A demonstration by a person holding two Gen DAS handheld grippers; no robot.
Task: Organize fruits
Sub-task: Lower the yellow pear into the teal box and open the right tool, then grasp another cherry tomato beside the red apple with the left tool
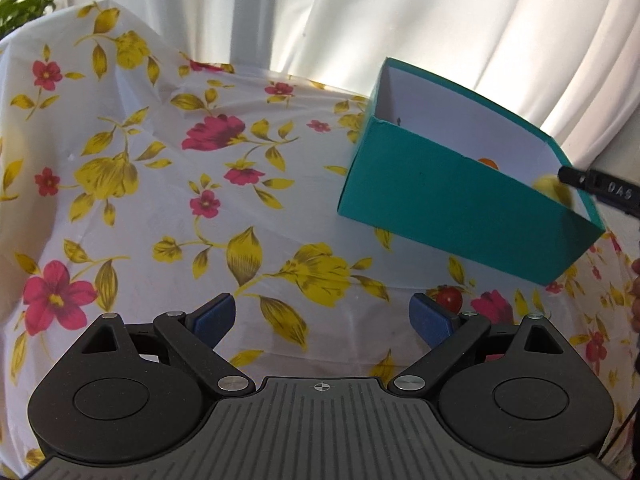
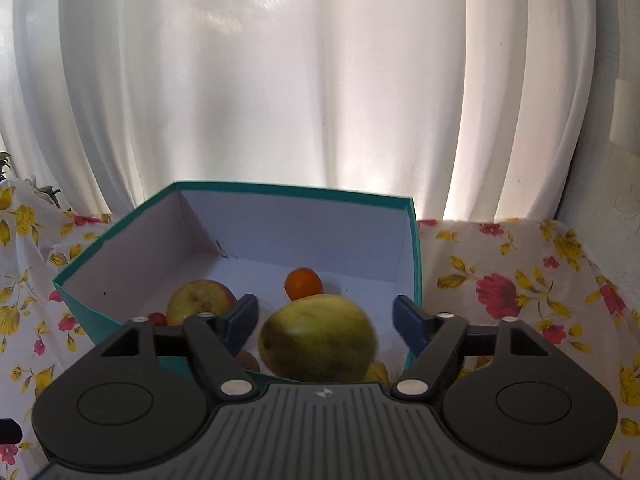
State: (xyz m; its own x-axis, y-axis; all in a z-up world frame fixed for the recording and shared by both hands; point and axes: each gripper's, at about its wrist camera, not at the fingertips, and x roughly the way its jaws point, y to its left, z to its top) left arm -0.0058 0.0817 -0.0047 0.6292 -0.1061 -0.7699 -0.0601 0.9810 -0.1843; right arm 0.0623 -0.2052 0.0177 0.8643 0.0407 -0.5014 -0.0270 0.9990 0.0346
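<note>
A teal box (image 2: 416, 264) with a white inside stands on the flowered cloth. My right gripper (image 2: 326, 320) is open over its near edge. A large yellow-green fruit (image 2: 318, 338) lies between the blue pads, blurred, with a gap on each side. Inside the box are a yellow-red apple (image 2: 200, 298), an orange (image 2: 303, 282), a small red fruit (image 2: 157, 318) and a brown fruit (image 2: 248, 360). My left gripper (image 1: 322, 318) is open and empty above the cloth, left of the box (image 1: 440, 200). A small red tomato (image 1: 449, 298) lies on the cloth by its right pad.
White curtains hang behind the table. The flowered tablecloth (image 1: 160, 184) is wrinkled and rises at the back left. A green plant (image 1: 28, 4) shows at the far left. Brownish fruit (image 1: 635, 300) shows at the right edge of the left wrist view.
</note>
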